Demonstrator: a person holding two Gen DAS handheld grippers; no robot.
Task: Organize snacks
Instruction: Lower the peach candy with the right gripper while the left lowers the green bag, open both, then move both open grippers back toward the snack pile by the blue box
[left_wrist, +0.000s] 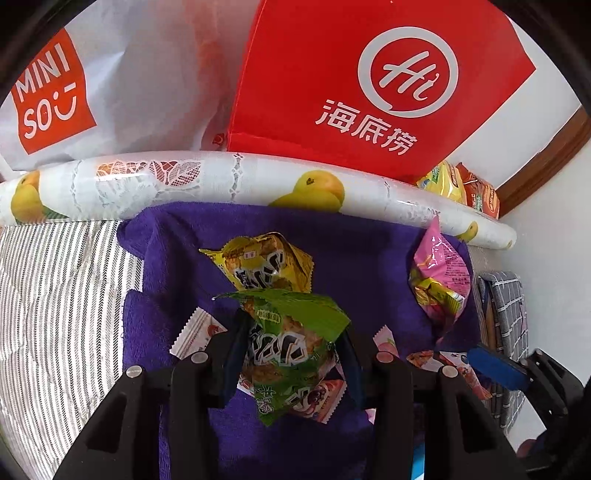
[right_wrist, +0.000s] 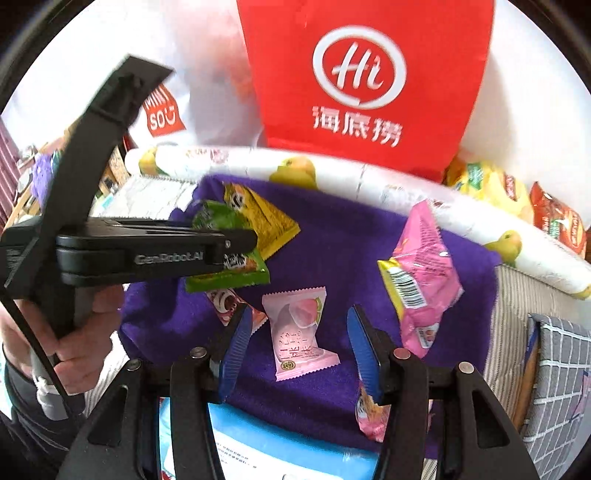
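My left gripper is shut on a green snack packet and holds it above the purple towel; it also shows in the right wrist view. A yellow packet lies on the towel just beyond. My right gripper is open and empty, its blue fingers on either side of a small pink peach packet on the towel. A larger pink packet lies to the right. More small packets lie under the green one.
A red Haidilao bag and a white Miniso bag stand behind a rolled lemon-print sheet. Yellow and orange snack bags sit at the back right. A blue-white paper lies near me. Striped cloth lies on the left.
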